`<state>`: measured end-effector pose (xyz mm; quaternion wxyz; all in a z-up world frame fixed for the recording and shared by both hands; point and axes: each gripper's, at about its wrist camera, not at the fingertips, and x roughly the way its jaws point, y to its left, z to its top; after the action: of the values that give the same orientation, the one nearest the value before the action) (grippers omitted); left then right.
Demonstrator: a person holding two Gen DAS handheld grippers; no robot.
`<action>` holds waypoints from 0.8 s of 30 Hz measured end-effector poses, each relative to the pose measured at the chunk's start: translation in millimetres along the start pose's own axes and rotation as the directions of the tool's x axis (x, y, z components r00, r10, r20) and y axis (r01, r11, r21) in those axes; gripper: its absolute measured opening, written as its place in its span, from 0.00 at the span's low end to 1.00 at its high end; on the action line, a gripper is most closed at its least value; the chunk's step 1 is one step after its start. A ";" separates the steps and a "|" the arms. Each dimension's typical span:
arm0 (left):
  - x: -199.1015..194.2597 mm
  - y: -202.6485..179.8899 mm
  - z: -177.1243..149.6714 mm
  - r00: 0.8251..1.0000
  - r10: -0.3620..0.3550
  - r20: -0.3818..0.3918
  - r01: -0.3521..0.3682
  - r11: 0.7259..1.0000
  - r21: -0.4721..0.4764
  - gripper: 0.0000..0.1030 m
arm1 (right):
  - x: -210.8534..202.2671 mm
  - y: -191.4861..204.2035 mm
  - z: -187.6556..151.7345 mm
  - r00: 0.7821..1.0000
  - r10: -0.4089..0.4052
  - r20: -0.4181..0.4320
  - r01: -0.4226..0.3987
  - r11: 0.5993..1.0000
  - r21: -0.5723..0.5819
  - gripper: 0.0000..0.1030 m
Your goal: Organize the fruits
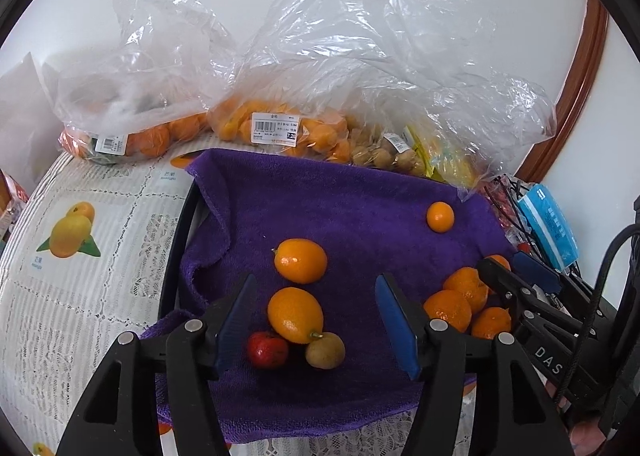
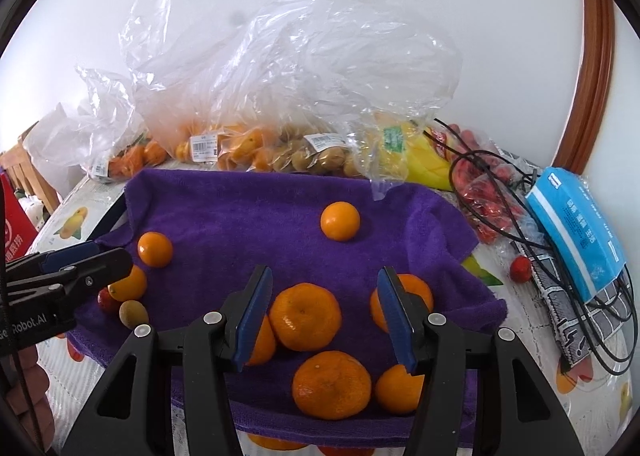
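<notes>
A deep purple towel [image 1: 344, 192] covers the middle of the worktop. On it lie bright orange kumquats [image 1: 300, 260], darker orange tangerines [image 2: 305, 316], one small red fruit [image 1: 267, 350] and one dull yellow-green fruit [image 1: 325, 350]. The tablecloth [image 1: 80, 296] is white with a lace-like pattern and printed yellow mangoes with green leaves. Clear plastic bags [image 1: 360, 56] at the back carry white price labels with black barcodes. A light blue packet [image 2: 576, 228] has white lettering. Each hand-held gripper [image 1: 316, 320] is black with blue pads [image 1: 394, 316].
</notes>
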<state>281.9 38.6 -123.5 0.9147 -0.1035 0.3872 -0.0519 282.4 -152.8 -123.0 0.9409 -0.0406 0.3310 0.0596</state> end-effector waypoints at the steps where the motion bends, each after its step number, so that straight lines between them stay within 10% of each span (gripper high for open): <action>1: 0.5 0.6 0.5 1.000 0.009 -0.004 -0.009 1.000 -0.001 0.59 | -0.6 -1.5 0.5 1.000 0.003 -0.001 -0.003 1.000 0.008 0.53; 24: -114.9 -20.0 -35.8 0.998 0.034 0.054 -0.037 0.997 0.062 0.79 | -162.6 -7.1 -29.1 0.995 -0.080 0.057 0.070 0.985 0.159 0.70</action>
<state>176.0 33.8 -63.0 0.9282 -0.0693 0.3628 -0.0450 139.6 -177.0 -43.3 0.9527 0.0228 0.3031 -0.0008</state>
